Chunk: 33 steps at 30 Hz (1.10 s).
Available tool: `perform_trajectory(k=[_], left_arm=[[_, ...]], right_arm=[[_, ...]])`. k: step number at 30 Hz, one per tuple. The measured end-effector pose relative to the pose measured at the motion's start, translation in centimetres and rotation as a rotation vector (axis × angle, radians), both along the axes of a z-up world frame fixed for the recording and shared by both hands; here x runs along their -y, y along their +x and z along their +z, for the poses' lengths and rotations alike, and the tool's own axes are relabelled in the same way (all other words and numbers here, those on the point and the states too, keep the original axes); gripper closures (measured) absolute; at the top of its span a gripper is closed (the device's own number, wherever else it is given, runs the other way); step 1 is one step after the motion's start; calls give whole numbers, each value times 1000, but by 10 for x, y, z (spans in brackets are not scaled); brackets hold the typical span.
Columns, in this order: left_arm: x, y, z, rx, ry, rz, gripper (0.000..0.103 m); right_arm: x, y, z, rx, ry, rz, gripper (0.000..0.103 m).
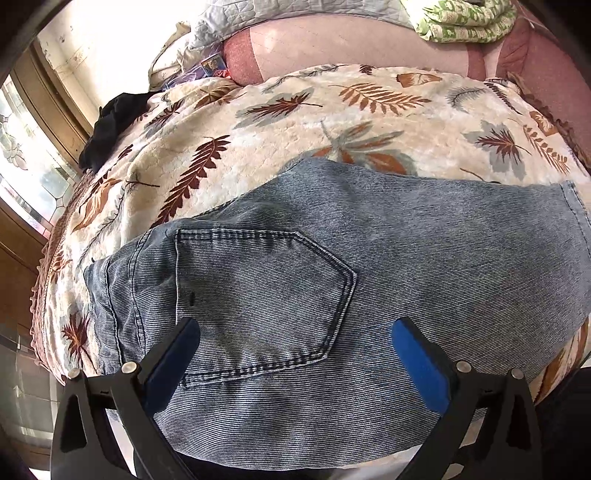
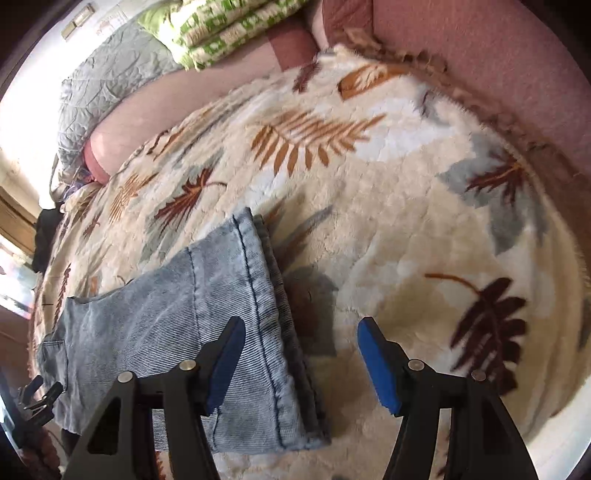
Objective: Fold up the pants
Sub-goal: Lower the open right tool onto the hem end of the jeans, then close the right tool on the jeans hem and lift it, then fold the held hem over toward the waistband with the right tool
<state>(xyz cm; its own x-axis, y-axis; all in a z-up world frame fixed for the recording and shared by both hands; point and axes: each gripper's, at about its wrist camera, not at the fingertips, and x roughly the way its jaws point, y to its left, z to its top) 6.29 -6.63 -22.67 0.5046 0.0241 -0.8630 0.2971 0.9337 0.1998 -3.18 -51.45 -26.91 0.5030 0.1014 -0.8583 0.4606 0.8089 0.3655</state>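
Folded pants (image 1: 332, 266) flat on leaf blanket (image 1: 258, 122), near its front edge. Left gripper (image 1: 295, 328) wide, holding nothing; right gripper (image 2: 301, 328) wide over hem.

Left wrist view: looks steeply down from close above the pants (image 1: 295, 266) — seat and back pocket (image 1: 258, 295) fill the lower frame, the leaf-print blanket (image 1: 258, 140) beyond.
Right wrist view: close, tilted down over the hem end of the pants (image 2: 221, 332).
Shared: the pants, the blanket (image 2: 406, 221), the green patterned bedding (image 1: 465, 22) — top right in one view, top left (image 2: 221, 33) in the other.
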Motion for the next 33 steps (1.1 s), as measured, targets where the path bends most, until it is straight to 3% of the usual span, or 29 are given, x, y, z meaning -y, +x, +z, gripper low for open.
perform_trajectory(k=[3, 6, 8, 9, 10, 11, 14, 20, 25, 29, 33], left_arm=[[-1, 2, -2, -8, 3, 12, 0], [-3, 3, -3, -12, -6, 22, 0], [-5, 3, -4, -16, -8, 23, 0], [-7, 2, -3, -18, -11, 25, 0], [-10, 2, -2, -17, -14, 27, 0], [-12, 1, -1, -14, -19, 30, 0], [-25, 2, 4, -4, -38, 54, 0], [-63, 7, 20, 19, -104, 128, 0], [-98, 8, 32, 51, -143, 189, 0], [-130, 10, 36, 75, -151, 245, 0], [-161, 13, 34, 80, -159, 315, 0]], right_arm=[[-3, 3, -5, 38, 40, 45, 33], [-27, 9, -6, 38, 56, 140, 38], [-42, 13, -6, -1, -49, 152, 55], [-43, 14, -6, -8, -65, 149, 71], [-42, 13, -4, 8, -39, 145, 85], [-42, 12, -2, 21, -11, 142, 87], [-54, 13, 13, 36, -53, 144, 88], [-107, 25, 73, 154, -64, 205, 88], [-180, 50, 104, 230, 22, 299, 88], [-251, 73, 105, 243, 74, 401, 88], [-318, 99, 77, 194, 134, 487, 88]])
